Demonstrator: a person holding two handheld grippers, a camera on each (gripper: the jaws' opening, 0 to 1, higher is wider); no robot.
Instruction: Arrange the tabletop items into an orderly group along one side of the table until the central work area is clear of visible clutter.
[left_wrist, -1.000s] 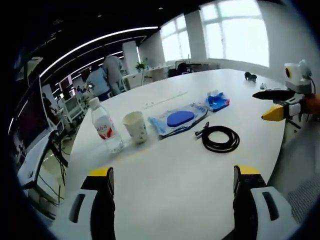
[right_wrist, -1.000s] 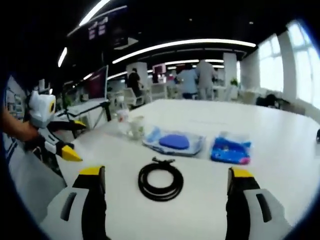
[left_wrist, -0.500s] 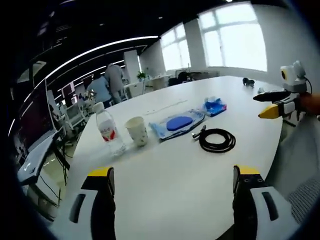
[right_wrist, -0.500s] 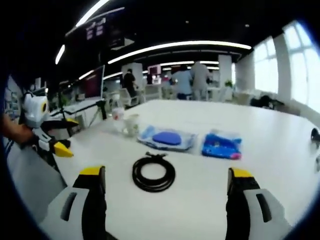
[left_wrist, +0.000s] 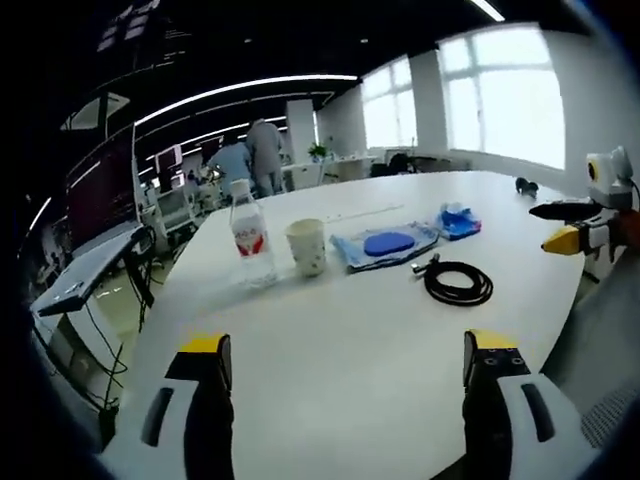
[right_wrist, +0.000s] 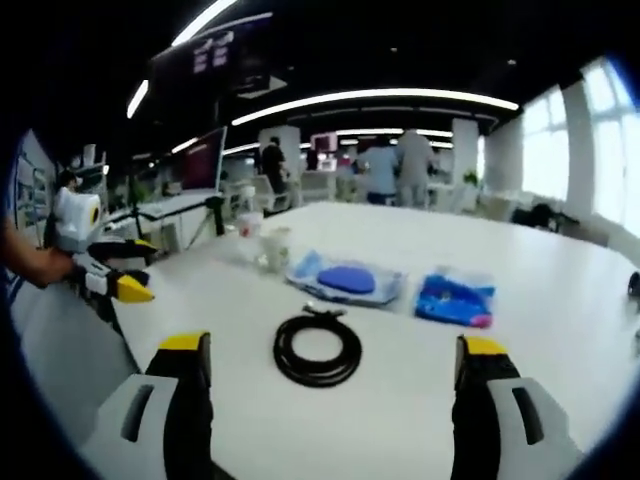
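Both grippers were held above the near edge of the white table, nothing in either. Left gripper: jaws spread wide, empty, over bare tabletop. Right gripper: jaws also wide apart, empty, w/ the black cable coil lying flat on the table just ahead, roughly centred between them, not touching.

Items sat in a loose row across the table, left gripper view, L to R: water bottle w/ red label, upright; paper cup upright just beside it, small gap between; clear pouch w/ blue oval pad lying flat; small blue packet past that, near the pouch. Cable coil lay nearer the table edge than the pouch, one end of the cable pointing toward the pouch.

Right gripper view, same set: bottle & cup far left, pouch centre, blue packet to its right, apart from it.

Each gripper showed in the other's view, at the side, yellow tips, held off the table edge: right one, left one. Small dark object far down the table, couldn't tell what. People stood in the office behind.
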